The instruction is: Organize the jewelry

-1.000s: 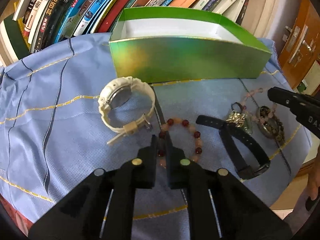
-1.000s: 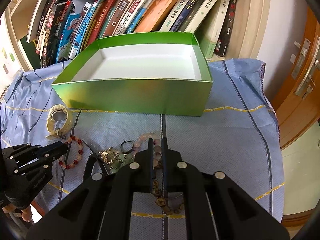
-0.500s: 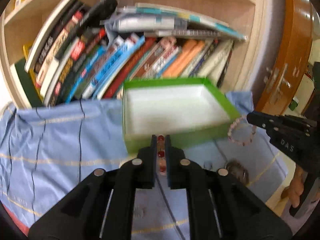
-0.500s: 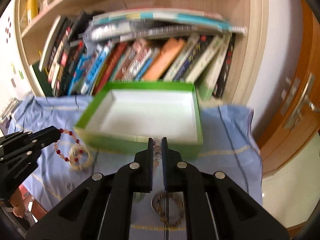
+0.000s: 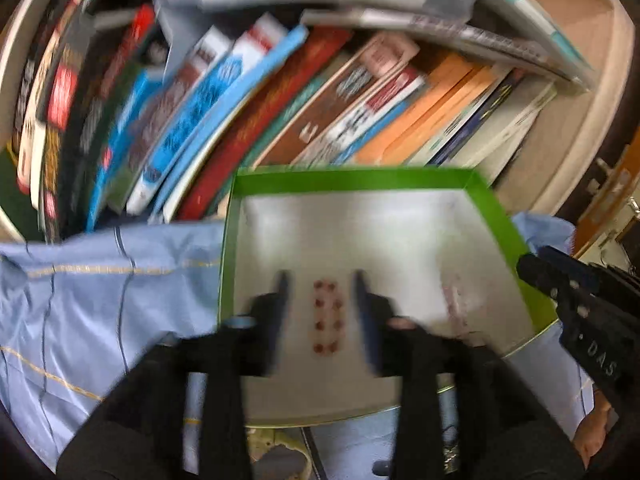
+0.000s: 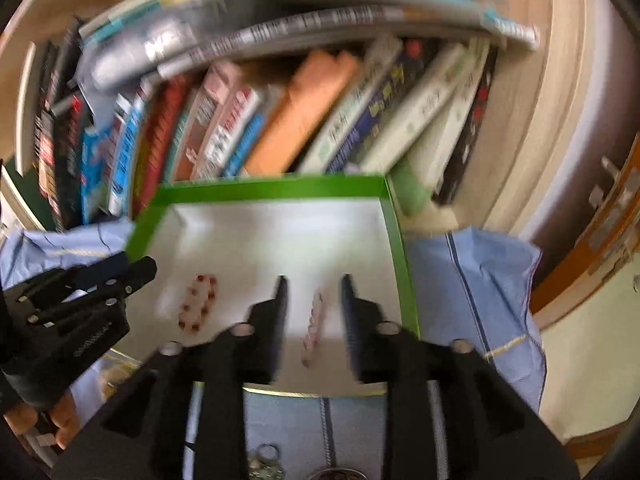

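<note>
Now both tongs, the left gripper [image 5: 320, 292] and the right gripper [image 6: 312, 294], are opening above the green cardboard box with white floor [image 5: 352, 176], the red bead bracelet [image 5: 329, 316] and the pale pink bead bracelet [image 6: 314, 320] lie loose between their jaws near the box's front edge, and other jewelry [image 6: 262, 464] is still on the blue cloth [image 5: 100, 300].

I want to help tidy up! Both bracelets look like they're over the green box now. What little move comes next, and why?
Probably lift both grippers away. The left gripper and right gripper are opening, and their pads no longer press the red bead bracelet or pink bead bracelet, both blurred over the green box. Other jewelry waits on the blue cloth.
</note>
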### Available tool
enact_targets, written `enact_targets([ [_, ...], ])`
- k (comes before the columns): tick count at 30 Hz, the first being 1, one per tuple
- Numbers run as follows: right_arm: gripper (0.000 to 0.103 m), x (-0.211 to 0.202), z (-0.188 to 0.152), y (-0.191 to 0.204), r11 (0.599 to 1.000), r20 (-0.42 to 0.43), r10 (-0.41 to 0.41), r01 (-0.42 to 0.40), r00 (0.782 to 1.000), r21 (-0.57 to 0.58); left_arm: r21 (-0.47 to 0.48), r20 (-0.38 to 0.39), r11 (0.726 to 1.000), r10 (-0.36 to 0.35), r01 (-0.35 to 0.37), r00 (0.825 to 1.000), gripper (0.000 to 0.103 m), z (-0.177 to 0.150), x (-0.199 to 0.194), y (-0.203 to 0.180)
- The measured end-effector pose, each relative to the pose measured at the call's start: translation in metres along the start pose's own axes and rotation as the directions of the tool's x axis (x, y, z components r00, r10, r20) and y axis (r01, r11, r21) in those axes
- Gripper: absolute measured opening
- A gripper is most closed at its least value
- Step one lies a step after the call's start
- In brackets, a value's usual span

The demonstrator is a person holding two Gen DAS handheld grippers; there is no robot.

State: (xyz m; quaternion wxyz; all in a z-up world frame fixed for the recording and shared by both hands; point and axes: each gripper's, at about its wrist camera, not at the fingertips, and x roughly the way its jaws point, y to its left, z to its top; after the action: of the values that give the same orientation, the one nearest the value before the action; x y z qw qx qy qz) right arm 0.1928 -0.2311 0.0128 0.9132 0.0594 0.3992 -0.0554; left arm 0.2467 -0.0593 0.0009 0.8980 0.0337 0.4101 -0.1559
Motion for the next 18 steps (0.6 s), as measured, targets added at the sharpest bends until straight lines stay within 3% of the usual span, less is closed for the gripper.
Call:
enact_targets([
  [2,0.038,-0.012,-0.013,-0.008,1.000,0.016,0.006,-0.006,1.000,0.009,-0.004,0.009,1.000,-0.010,0.010,1.000,0.055,-0.011,-0.008,0.005],
  [4,0.050,-0.032,-0.030,-0.018,1.000,0.035,0.001,-0.002,0.999,0.018,-0.004,0.042,1.000,0.023,-0.023,0.999,0.070,-0.030,-0.030,0.011],
  [5,0.051,-0.040,-0.038,-0.022,1.000,0.045,0.003,-0.004,0.999,0.023,-0.006,0.066,1.000,0.031,-0.031,0.997,0.074,-0.045,-0.046,0.014],
  [10,0.051,-0.069,-0.106,-0.047,0.999,0.016,-0.042,0.042,0.999,0.032,0.002,0.088,1.000,-0.013,0.013,0.996,0.077,-0.114,-0.089,0.022],
  [14,0.051,-0.067,-0.153,-0.046,0.999,-0.058,-0.020,0.022,0.998,0.032,-0.017,0.014,0.999,-0.049,0.049,0.999,0.077,-0.152,-0.087,0.021],
  [18,0.051,-0.061,-0.178,-0.023,0.999,-0.107,-0.002,-0.002,0.994,-0.038,-0.023,-0.005,1.000,0.021,-0.021,1.000,0.077,-0.170,-0.089,0.028],
])
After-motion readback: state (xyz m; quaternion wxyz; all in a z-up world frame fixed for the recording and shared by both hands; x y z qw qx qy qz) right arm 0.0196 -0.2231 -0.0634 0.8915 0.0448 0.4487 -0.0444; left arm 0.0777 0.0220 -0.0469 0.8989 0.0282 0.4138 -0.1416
